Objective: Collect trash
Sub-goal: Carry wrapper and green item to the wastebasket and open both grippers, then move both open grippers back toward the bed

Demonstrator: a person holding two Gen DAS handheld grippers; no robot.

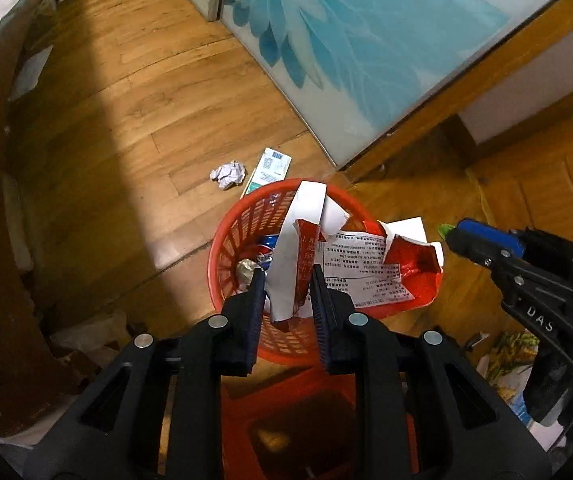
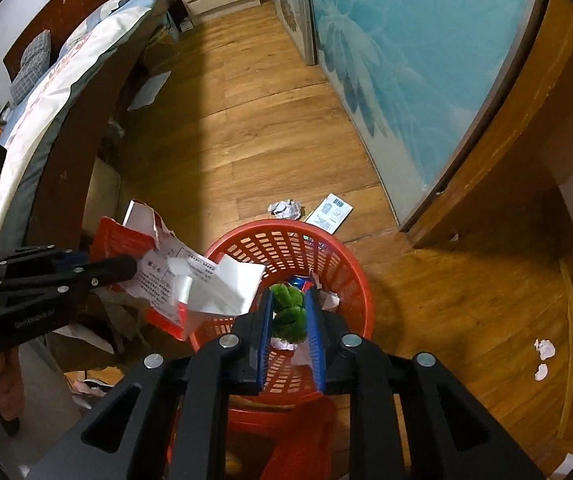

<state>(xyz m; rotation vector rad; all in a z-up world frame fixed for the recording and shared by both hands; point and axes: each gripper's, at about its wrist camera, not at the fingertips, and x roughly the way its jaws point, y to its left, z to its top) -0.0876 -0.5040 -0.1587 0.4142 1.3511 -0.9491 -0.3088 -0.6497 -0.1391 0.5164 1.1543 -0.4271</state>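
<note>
Both jaws are gripping trash above the red basket [image 2: 328,248] at lower centre: the left gripper [image 1: 288,276] is pinching a torn paper packet [image 1: 370,268], the right gripper [image 2: 288,304] a green scrap [image 2: 286,306]. Dropping seems next (release over the rim); a paper ball [image 1: 228,174] is waiting on the floor beyond.

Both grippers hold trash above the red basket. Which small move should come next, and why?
Probably open the left gripper to drop the torn red and white packaging: it hangs over the red basket, jaws shut on it. The right gripper, holding a green item, can release afterwards.
</note>
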